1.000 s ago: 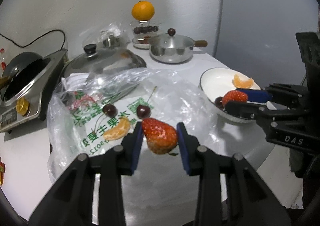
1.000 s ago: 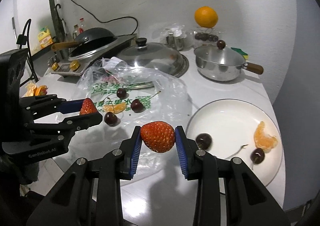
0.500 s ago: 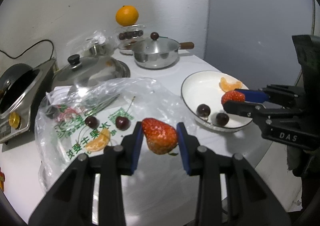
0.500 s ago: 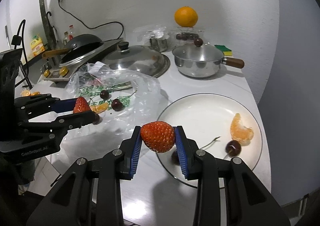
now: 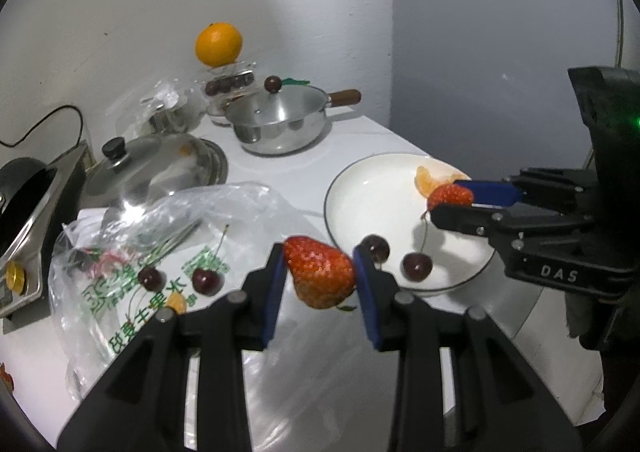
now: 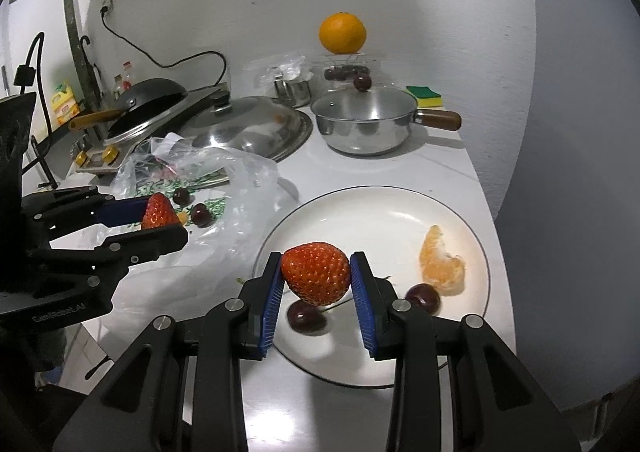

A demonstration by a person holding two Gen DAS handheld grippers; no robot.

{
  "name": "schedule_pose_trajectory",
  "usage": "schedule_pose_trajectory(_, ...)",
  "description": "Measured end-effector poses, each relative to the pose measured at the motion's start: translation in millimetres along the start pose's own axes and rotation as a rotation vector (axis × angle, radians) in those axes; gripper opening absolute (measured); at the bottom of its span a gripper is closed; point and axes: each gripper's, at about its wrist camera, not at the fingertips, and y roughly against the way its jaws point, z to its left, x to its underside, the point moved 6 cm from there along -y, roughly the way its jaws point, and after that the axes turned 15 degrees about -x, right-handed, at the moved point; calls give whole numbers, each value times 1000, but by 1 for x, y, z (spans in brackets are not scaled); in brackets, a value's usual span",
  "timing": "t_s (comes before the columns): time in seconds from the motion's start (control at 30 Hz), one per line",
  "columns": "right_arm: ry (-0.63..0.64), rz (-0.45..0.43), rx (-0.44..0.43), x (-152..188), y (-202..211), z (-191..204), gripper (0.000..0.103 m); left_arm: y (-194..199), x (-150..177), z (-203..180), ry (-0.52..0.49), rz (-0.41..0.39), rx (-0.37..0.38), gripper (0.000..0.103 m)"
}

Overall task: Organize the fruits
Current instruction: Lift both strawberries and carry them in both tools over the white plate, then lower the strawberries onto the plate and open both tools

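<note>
My left gripper (image 5: 320,276) is shut on a red strawberry (image 5: 320,276), held above the table between the plastic bag (image 5: 132,248) and the white plate (image 5: 380,188). My right gripper (image 6: 316,276) is shut on a second strawberry (image 6: 316,272), held over the plate (image 6: 360,212). The plate holds two cherries (image 6: 306,316) and an orange segment (image 6: 442,268). Two cherries (image 5: 208,280) and an orange piece (image 5: 178,302) lie on the bag. Each gripper shows in the other's view: the right one (image 5: 450,200), the left one (image 6: 160,214).
A lidded steel pan (image 6: 366,124) with a wooden handle stands behind the plate. A large pot lid (image 6: 244,128) and a stove with a black wok (image 6: 148,100) are at the left. An orange (image 6: 342,32) sits on a glass bowl of cherries at the back wall.
Both grippers have moved right toward the plate, each still holding its strawberry. The right strawberry is now over the plate, the left one near its left rim.
</note>
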Motion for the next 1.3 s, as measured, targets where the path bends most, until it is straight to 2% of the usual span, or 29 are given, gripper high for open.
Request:
schedule_pose_trajectory(0.63,-33,3,1,-4,-4,-42,36,-33,-19,-31,-26,19,37,35)
schedule_pose_trajectory(1.3,-48,22,-3,-7,-28,-61,36,-70,-30,-44,-36,35,67,35)
